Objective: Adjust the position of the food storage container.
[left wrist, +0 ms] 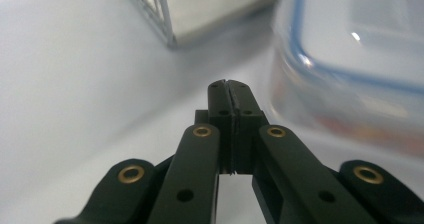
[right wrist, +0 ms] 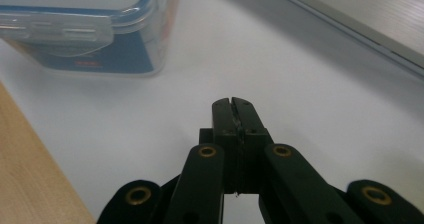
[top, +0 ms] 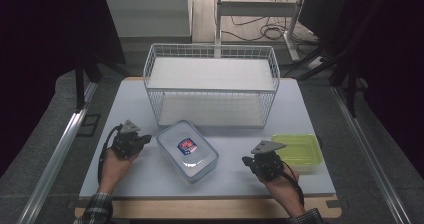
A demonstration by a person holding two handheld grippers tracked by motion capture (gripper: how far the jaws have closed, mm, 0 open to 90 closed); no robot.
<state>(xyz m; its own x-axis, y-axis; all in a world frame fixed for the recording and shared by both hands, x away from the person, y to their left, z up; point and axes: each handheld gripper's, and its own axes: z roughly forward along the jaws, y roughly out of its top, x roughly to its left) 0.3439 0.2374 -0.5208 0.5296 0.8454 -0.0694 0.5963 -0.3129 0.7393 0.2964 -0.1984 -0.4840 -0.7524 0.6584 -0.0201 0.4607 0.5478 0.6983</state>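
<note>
While both hands are hovering low over the white surface [top: 125,181], the work in hand is looking like an approach to the clear lidded box [top: 187,150], with no grip yet made. Standing largest at the back is the white wire basket [top: 211,86], its open front facing the person. Just in front of its left corner the clear lidded box, blue-sealed and carrying a red and blue label, is lying at an angle between the two hands. Off to the right, near the surface's edge, a green-lidded container [top: 299,151] is sitting just behind the right tool [top: 248,161]. That right tool is pointing toward the box with its jaws pressed together on nothing, well apart from the box's latch. The left tool [top: 145,139] is likewise showing its jaws together and empty in the left gripper view, with its tip just beside the box's near wall. Judging from this, the next move is calling for both tools to spread their jaws before taking the box by its sides, probably for lifting toward the basket.
</note>
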